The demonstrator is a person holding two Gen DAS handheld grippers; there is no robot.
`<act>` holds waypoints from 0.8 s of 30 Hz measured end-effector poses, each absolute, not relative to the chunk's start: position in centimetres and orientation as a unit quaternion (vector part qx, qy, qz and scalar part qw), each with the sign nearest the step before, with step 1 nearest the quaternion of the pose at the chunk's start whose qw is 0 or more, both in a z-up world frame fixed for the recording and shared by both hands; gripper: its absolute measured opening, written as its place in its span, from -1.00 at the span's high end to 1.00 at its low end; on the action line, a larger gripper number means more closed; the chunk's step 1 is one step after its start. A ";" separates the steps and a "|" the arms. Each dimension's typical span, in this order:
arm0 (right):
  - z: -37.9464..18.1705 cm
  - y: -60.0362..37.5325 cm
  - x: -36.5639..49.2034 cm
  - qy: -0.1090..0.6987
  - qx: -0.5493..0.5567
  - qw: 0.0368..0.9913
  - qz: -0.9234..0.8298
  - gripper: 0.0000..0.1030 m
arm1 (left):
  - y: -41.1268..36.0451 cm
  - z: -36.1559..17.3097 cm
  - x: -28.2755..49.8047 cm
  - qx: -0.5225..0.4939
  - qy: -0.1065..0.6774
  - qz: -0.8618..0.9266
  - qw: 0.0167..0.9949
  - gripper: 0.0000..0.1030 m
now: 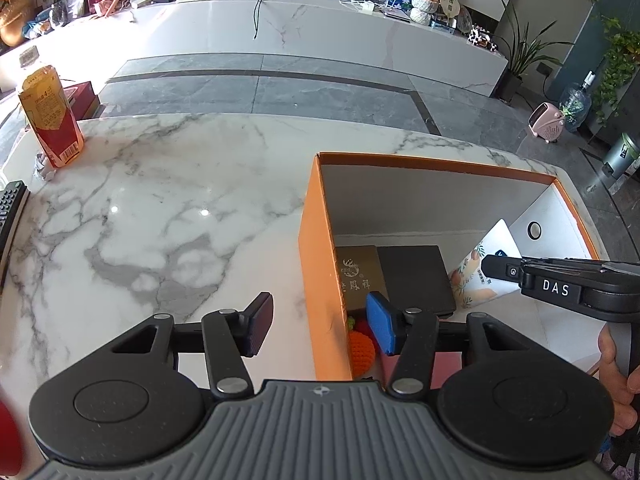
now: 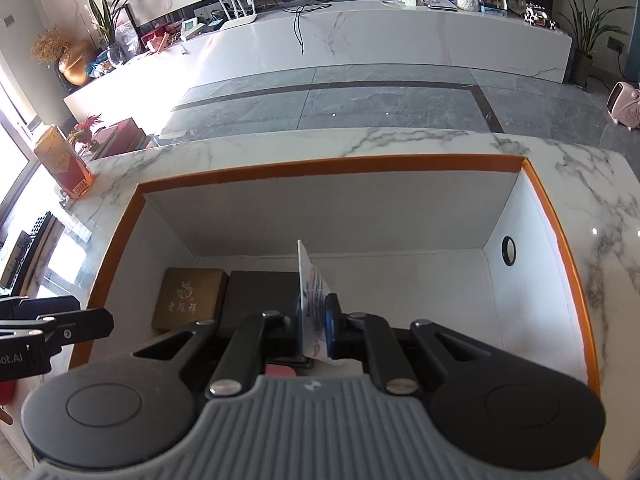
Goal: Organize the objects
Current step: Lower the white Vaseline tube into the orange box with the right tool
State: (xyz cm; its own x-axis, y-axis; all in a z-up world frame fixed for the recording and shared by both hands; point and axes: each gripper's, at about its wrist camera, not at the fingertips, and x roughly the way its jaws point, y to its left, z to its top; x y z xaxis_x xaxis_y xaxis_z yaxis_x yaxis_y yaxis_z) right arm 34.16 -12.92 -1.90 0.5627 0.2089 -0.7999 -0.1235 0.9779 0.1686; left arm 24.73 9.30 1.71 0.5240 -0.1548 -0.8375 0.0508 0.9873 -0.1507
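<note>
An orange storage box (image 1: 320, 264) (image 2: 132, 208) with a white inside stands on the marble table. In it lie a brown gift box (image 2: 188, 298) (image 1: 360, 276), a dark flat box (image 2: 256, 296) (image 1: 416, 276) and an orange knitted toy (image 1: 360, 346). My right gripper (image 2: 316, 322) is shut on a thin white printed packet (image 2: 314, 296), held on edge inside the box; the packet also shows in the left wrist view (image 1: 484, 268). My left gripper (image 1: 320, 324) is open and empty, its jaws astride the box's left wall.
A red and yellow carton (image 1: 52, 116) (image 2: 66, 166) stands at the table's far left. A remote control (image 1: 10, 216) lies at the left edge. Bare marble (image 1: 160, 208) lies left of the box. A pink item (image 2: 280, 370) lies under my right gripper.
</note>
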 end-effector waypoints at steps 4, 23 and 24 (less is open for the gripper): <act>-1.4 -13.0 33.9 0.441 0.033 0.893 0.086 0.81 | 9.3 1.9 24.7 -0.056 0.482 -0.061 0.872 -0.19; 0.8 -7.6 34.7 0.302 -0.148 0.910 0.244 0.82 | 9.6 0.6 25.8 -0.070 0.498 -0.075 0.861 0.29; 0.6 -7.1 34.6 0.290 -0.160 0.911 0.247 0.82 | 9.6 0.4 25.8 -0.069 0.500 -0.075 0.860 0.31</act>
State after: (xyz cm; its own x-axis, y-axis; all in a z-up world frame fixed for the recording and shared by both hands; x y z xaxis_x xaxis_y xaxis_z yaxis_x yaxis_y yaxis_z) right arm 34.56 -7.07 0.56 0.7099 0.3565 -0.6075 -0.5425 0.8268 -0.1487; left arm 25.81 9.63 0.38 0.4896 -0.1982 -0.8491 0.0606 0.9792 -0.1936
